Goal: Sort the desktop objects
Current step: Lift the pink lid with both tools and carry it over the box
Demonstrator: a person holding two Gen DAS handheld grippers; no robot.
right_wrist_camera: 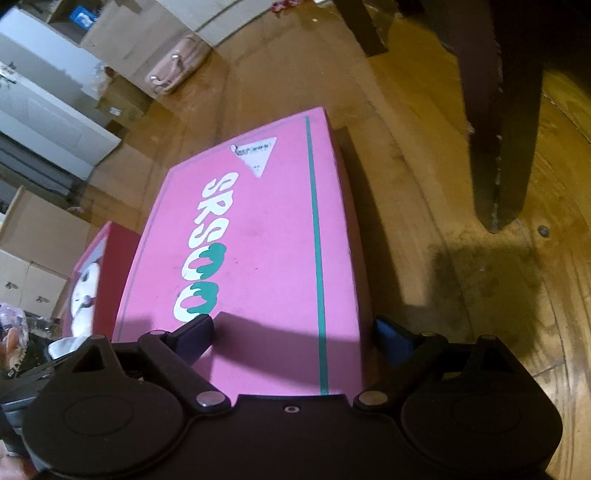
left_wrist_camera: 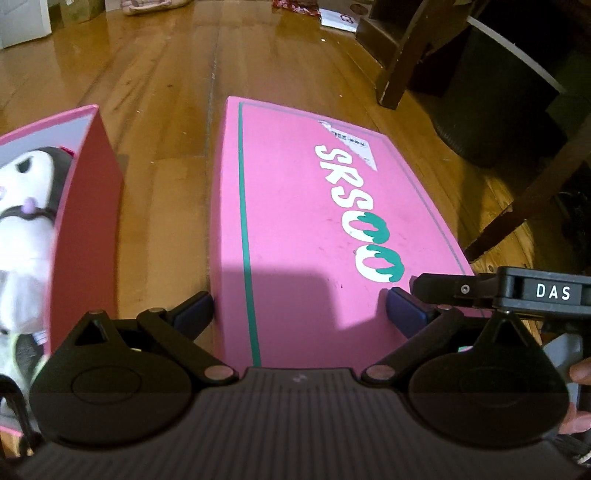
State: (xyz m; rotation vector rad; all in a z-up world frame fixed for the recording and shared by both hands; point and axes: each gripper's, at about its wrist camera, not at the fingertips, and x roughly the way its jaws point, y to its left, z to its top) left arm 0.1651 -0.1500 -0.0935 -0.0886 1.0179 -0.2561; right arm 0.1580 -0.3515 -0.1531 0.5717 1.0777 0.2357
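Wooden floor [left_wrist_camera: 166,110]: bare boards run ahead and between the two boxes; a narrow strip of floor separates them. Pink lid [left_wrist_camera: 314,229], flat, lettered "SRSOO" in white and green, with a green line near each long edge and a torn white label [left_wrist_camera: 351,142] at its far end; lies on the floor, long axis pointing away from both cameras. Open pink box [left_wrist_camera: 88,229], to the lid's left, apart from it, holding a white and dark plush toy [left_wrist_camera: 26,206]. Dark furniture legs [right_wrist_camera: 498,147] stand on the floor to the lid's right, with open floor between them and the lid's right edge. Cardboard boxes [right_wrist_camera: 122,33] and white cabinets line the far left in the right wrist view. Left gripper [left_wrist_camera: 299,310]: jaws apart, spanning the near left part of the lid, left finger beside the lid's left edge, right finger over its top face. Right gripper [right_wrist_camera: 295,332]: jaws apart, left finger over the lid's top, right finger at its right edge. Contact with the lid cannot be told for either.
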